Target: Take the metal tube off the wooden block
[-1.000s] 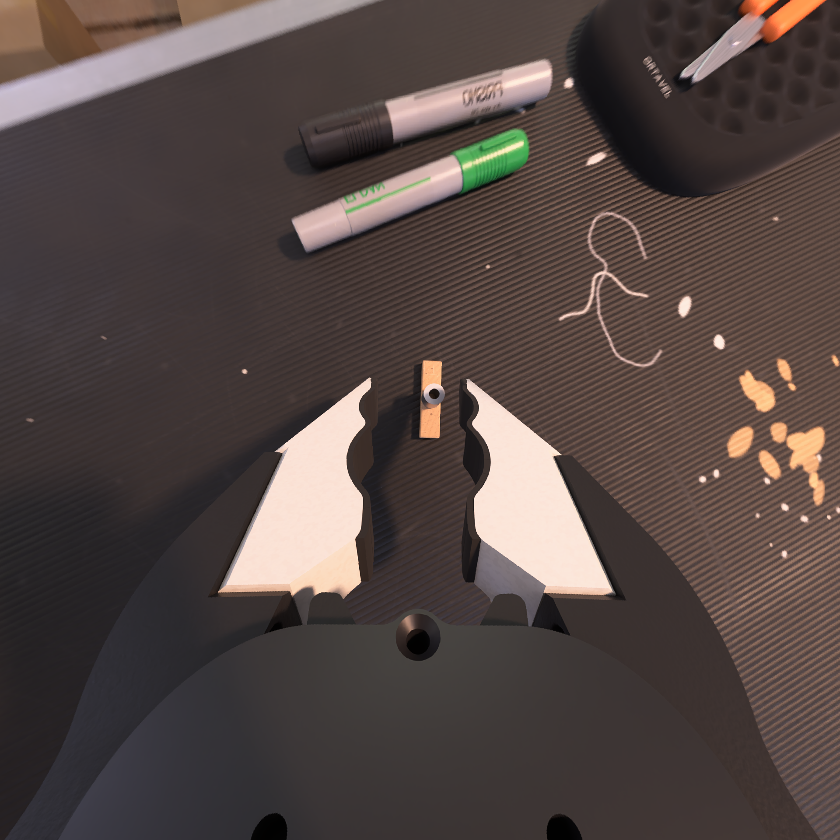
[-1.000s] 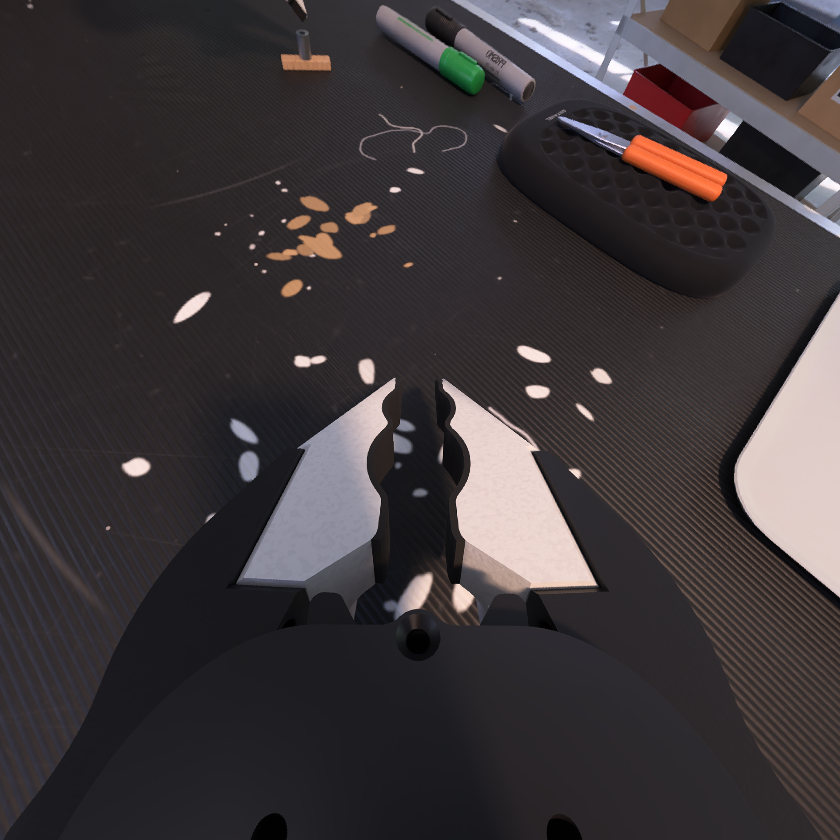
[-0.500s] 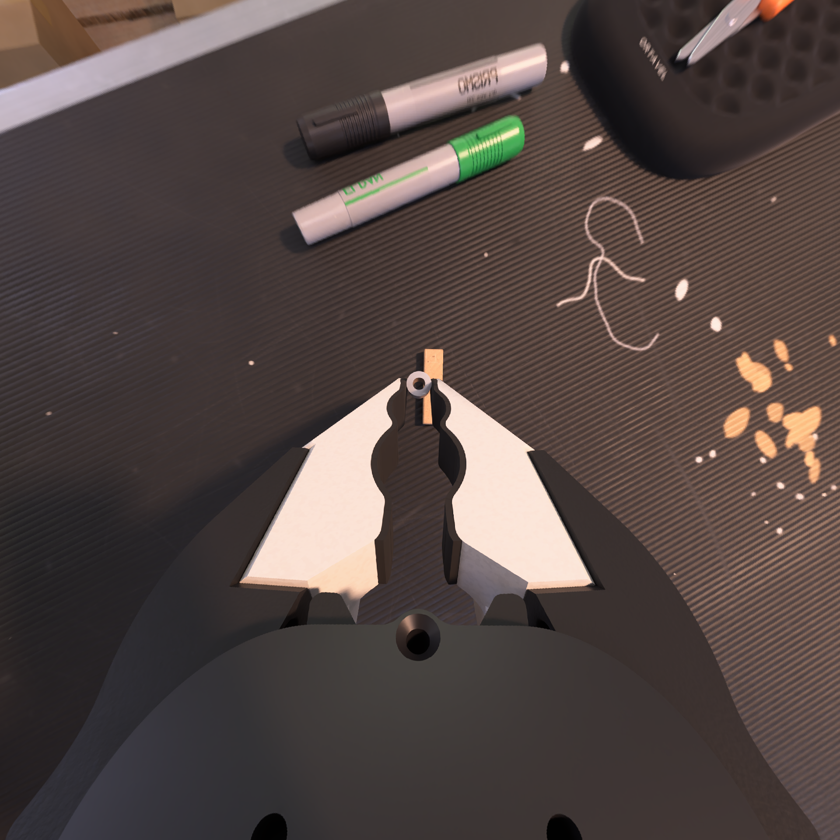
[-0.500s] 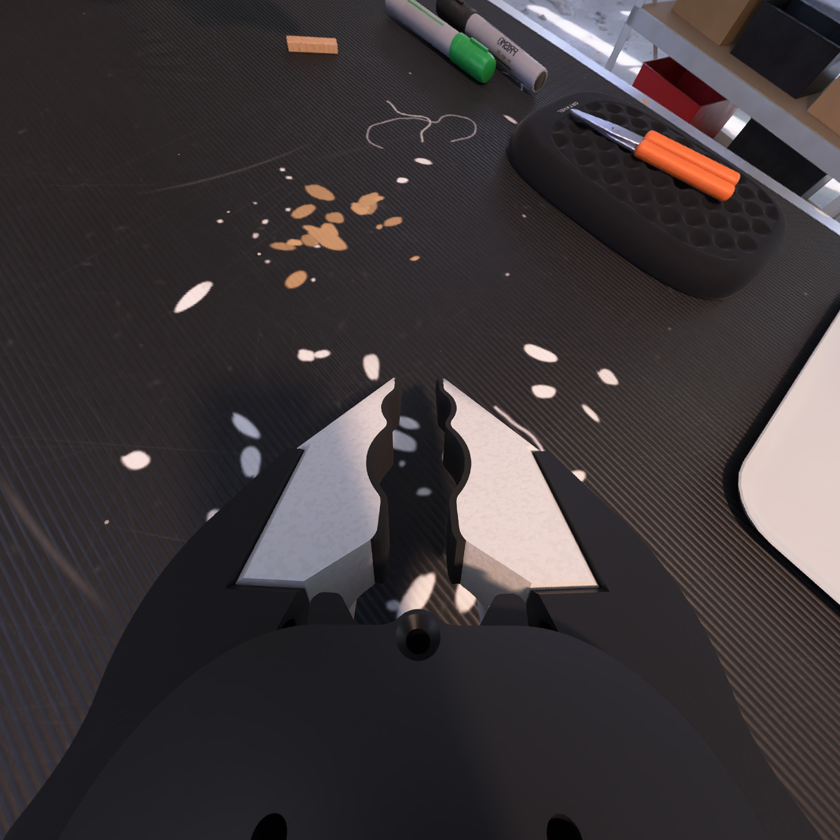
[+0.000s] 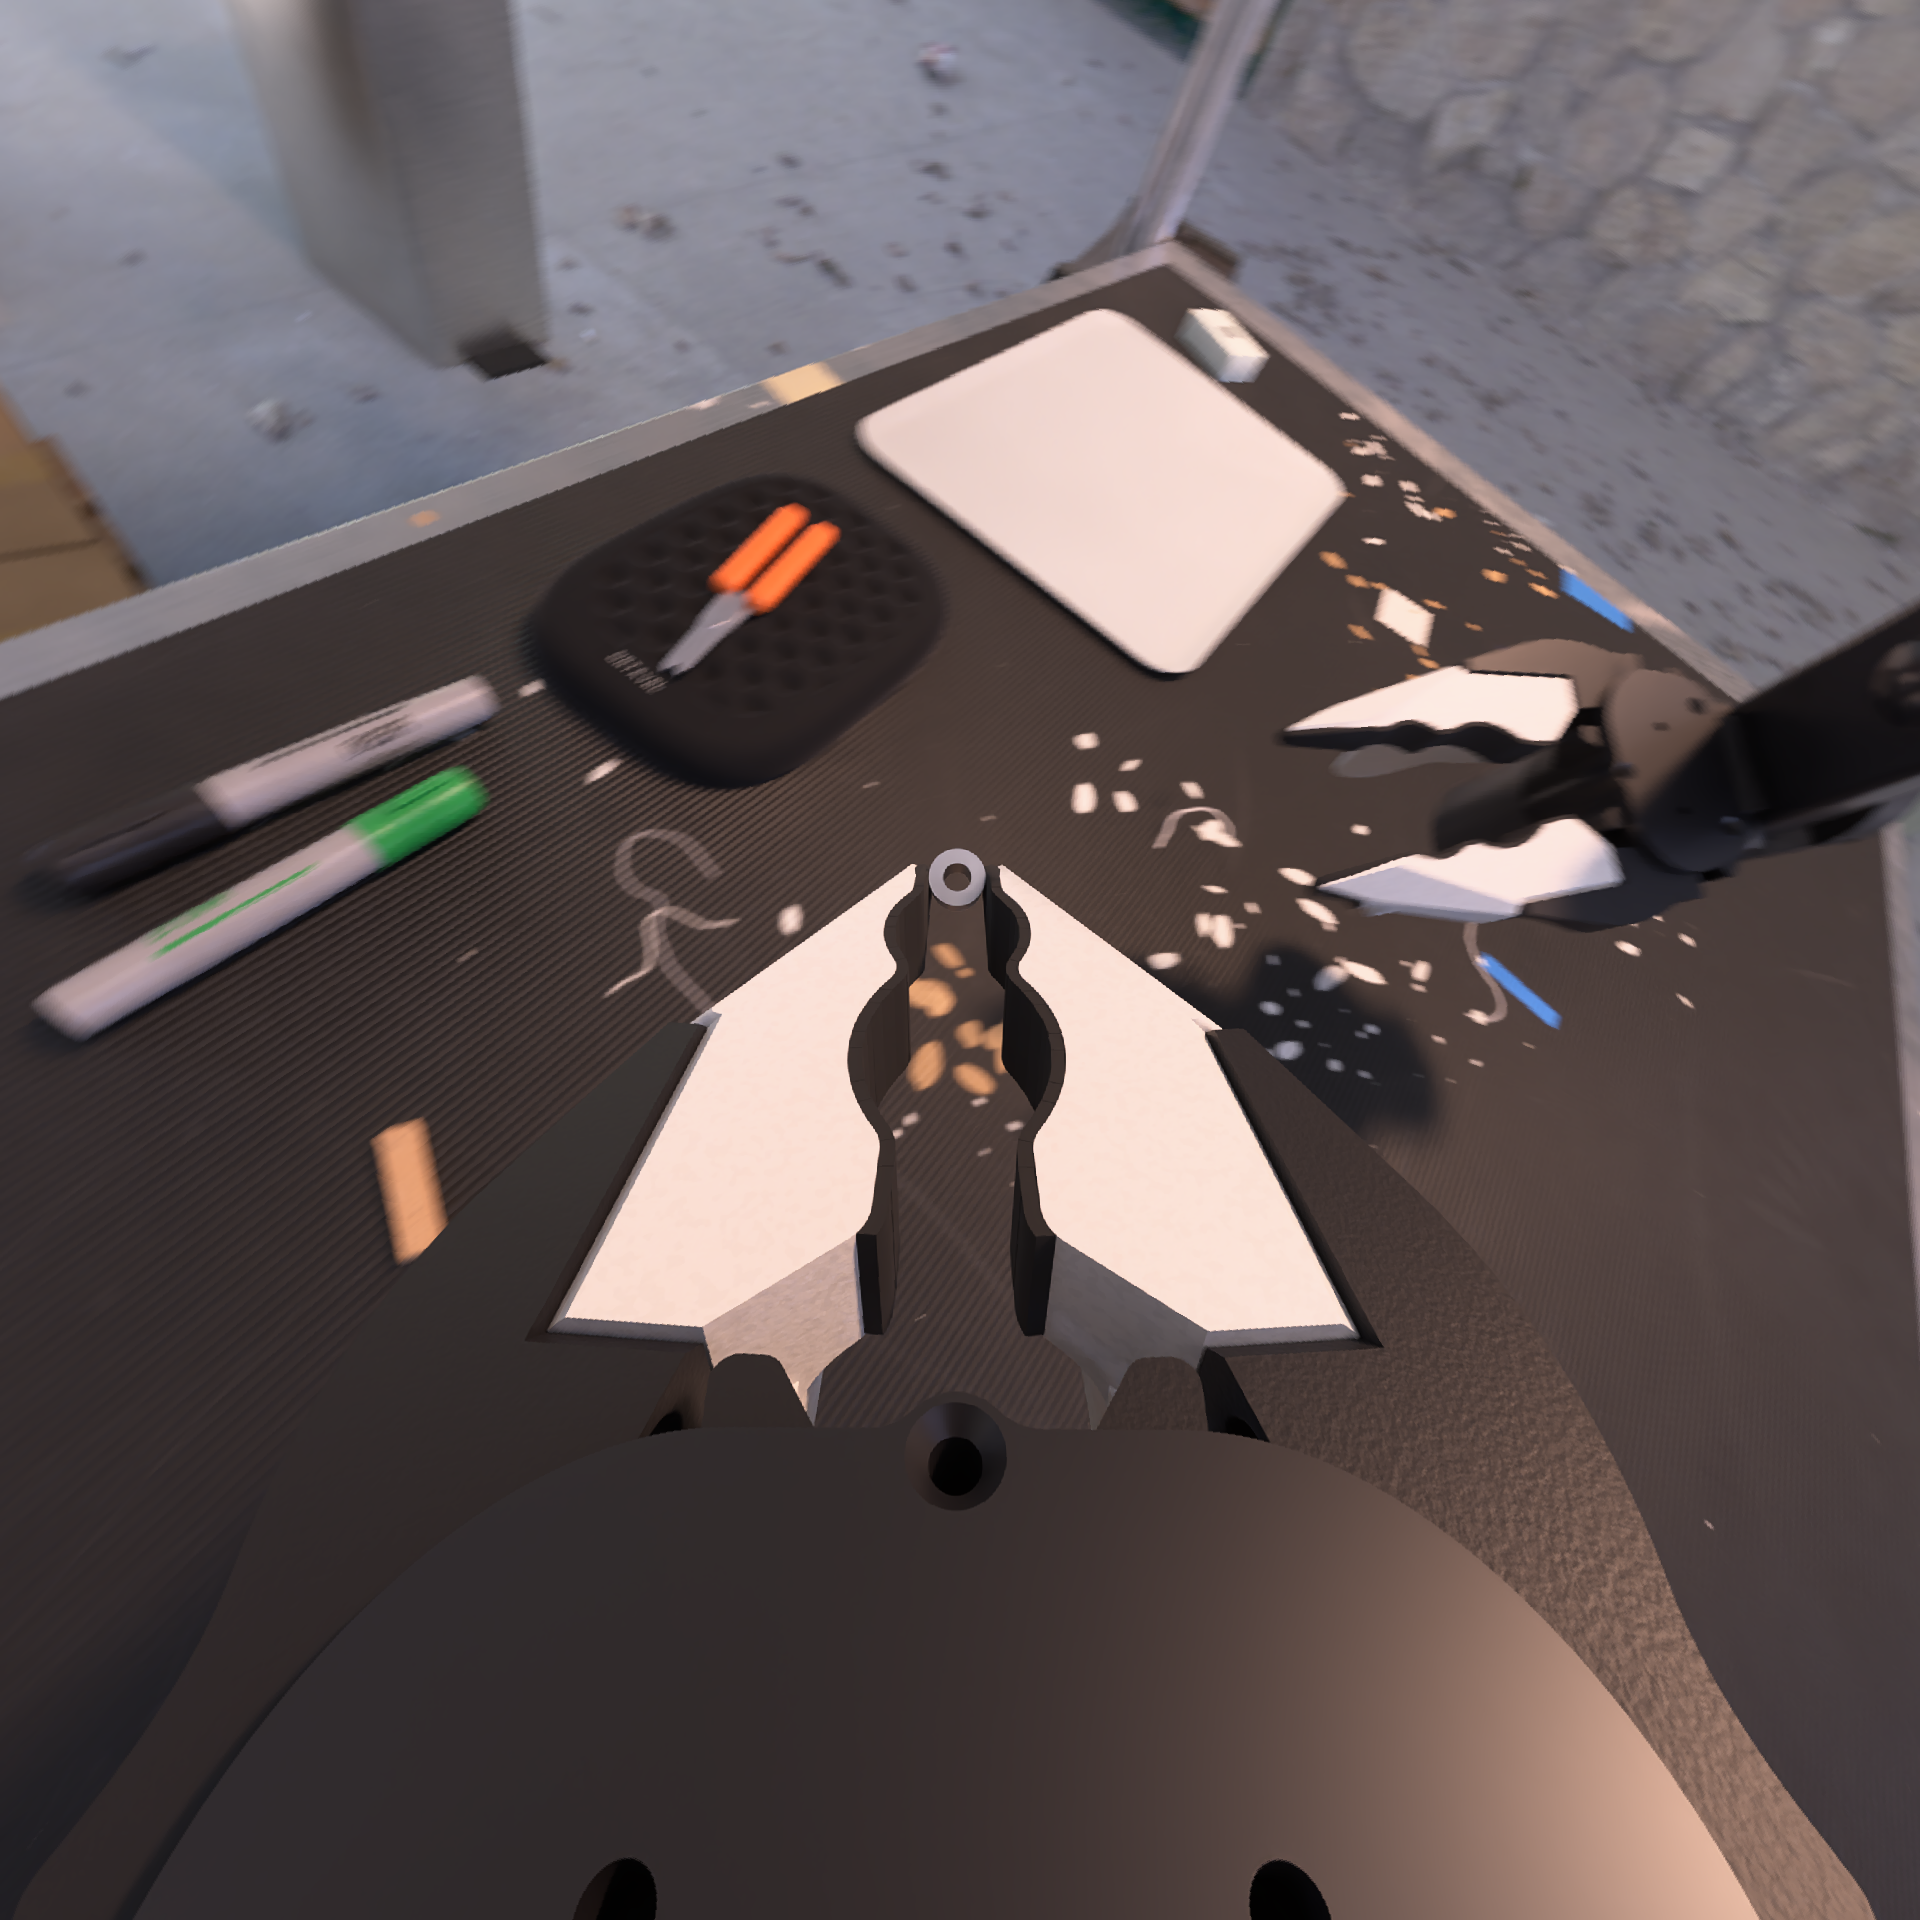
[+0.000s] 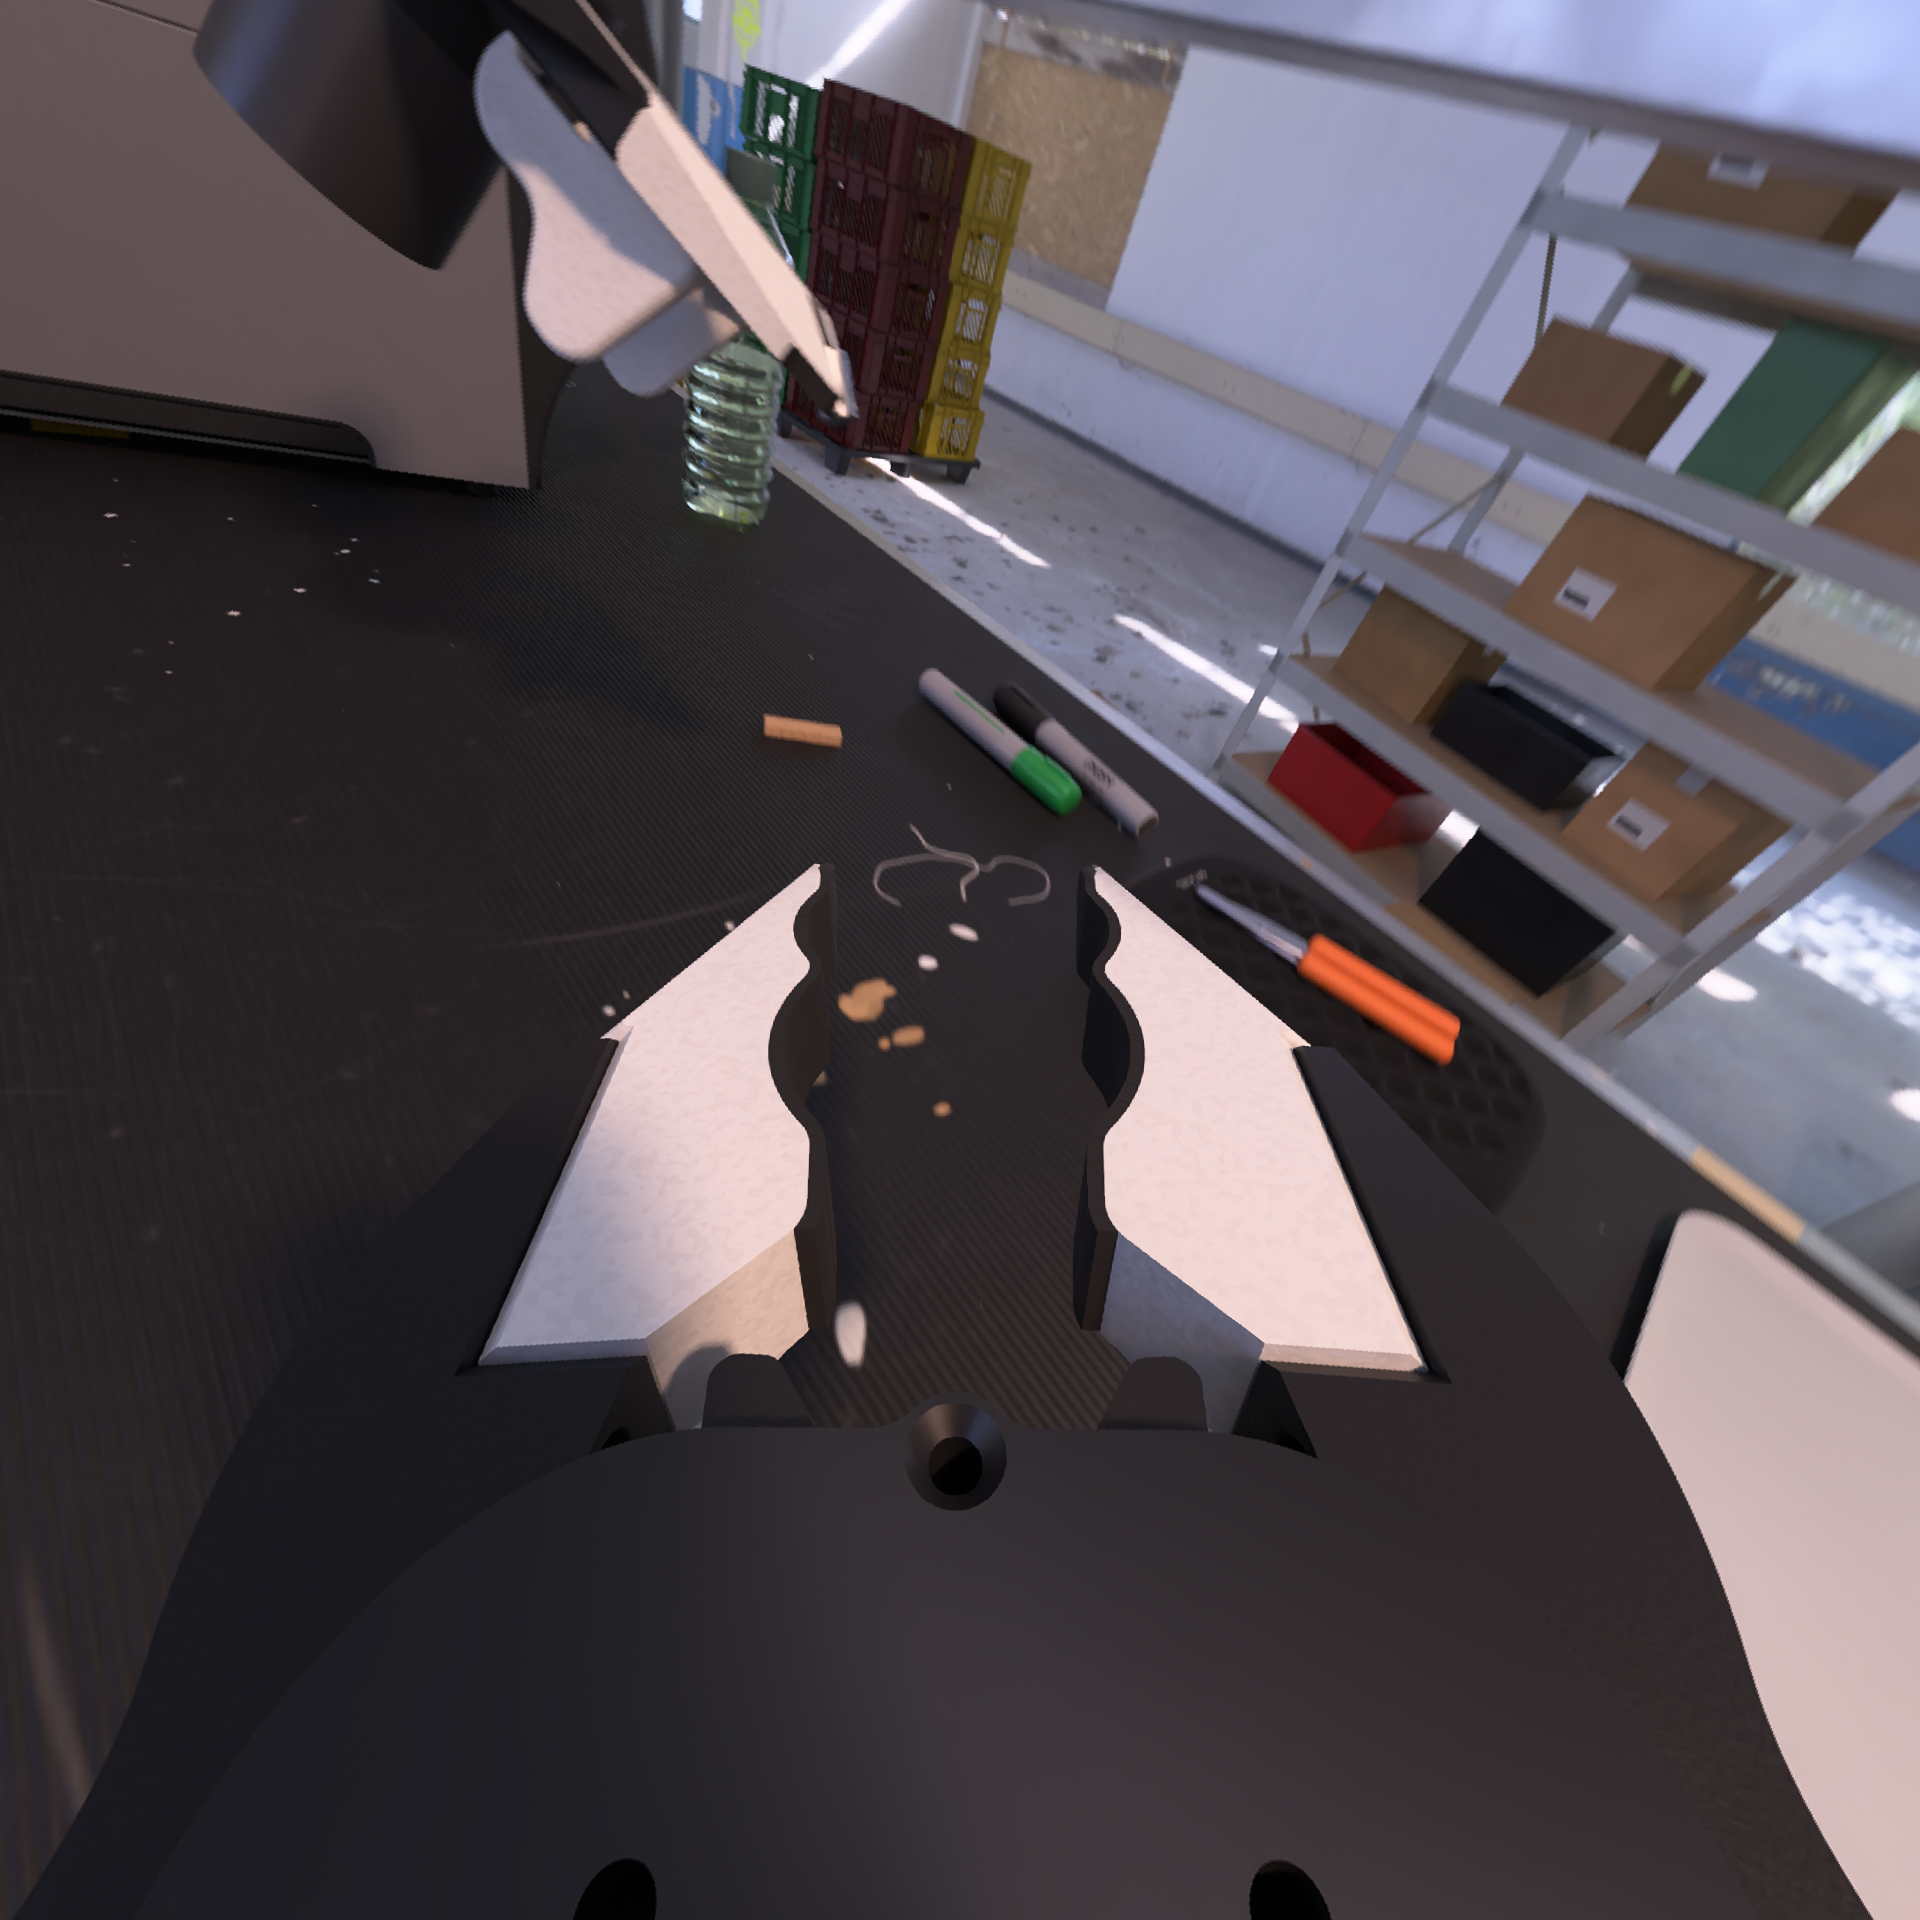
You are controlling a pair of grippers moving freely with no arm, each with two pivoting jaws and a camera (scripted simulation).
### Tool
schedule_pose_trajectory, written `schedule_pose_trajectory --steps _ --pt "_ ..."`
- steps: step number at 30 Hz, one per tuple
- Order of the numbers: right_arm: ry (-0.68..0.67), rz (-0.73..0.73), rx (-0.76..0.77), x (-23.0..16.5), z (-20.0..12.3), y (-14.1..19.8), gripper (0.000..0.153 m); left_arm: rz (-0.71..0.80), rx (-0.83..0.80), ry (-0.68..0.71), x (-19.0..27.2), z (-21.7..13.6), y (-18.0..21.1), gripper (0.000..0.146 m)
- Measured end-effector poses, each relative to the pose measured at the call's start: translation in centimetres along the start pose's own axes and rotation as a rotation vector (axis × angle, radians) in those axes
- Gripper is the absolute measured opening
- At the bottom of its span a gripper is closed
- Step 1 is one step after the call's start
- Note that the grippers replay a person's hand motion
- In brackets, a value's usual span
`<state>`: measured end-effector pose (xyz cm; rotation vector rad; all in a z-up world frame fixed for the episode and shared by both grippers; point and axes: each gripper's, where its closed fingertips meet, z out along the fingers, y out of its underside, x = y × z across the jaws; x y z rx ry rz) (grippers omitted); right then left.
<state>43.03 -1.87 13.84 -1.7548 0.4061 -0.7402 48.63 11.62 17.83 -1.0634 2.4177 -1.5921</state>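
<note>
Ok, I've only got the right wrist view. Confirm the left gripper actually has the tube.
Observer: Yes. The left gripper is shut on the metal tube, which shows end-on as a small ring between its tips.
Operator: Tell me what's near my gripper.
Observer: A blue strip lies on the mat close to the right gripper, among white flecks.
Operator: Report the corner past the white pad.
Observer: A small white box sits there, beside the white pad.

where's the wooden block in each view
Left wrist view: wooden block lies low on the left, on the dark mat.
Right wrist view: it lies above centre, left of the markers.
Shared landmark: the green-capped marker.
</note>
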Motion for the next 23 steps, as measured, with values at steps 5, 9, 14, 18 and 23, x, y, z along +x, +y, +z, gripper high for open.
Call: schedule_pose_trajectory --steps 5,9,14,18,23 --pt "0.037 -0.030 0.147 -2.4 0.1 -4.2 0.030 0.214 -0.013 0.036 7.1 2.1 -0.7 0.010" --pt "-0.008 0.215 0.240 -2.1 -1.1 -6.2 0.024 0.353 0.013 -0.003 10.2 2.8 -1.0 0.010" --pt "-0.171 0.474 0.319 -2.9 -1.8 -7.2 0.025 0.417 0.049 -0.014 12.1 2.7 -1.4 0.010" --pt "-0.205 0.557 0.400 -2.7 -2.6 -8.0 0.010 0.433 0.048 -0.013 12.7 2.9 -1.3 0.010" --pt "-0.201 0.545 0.366 -2.5 -2.5 -7.6 0.006 0.440 0.038 -0.024 12.6 3.2 -1.1 0.010"
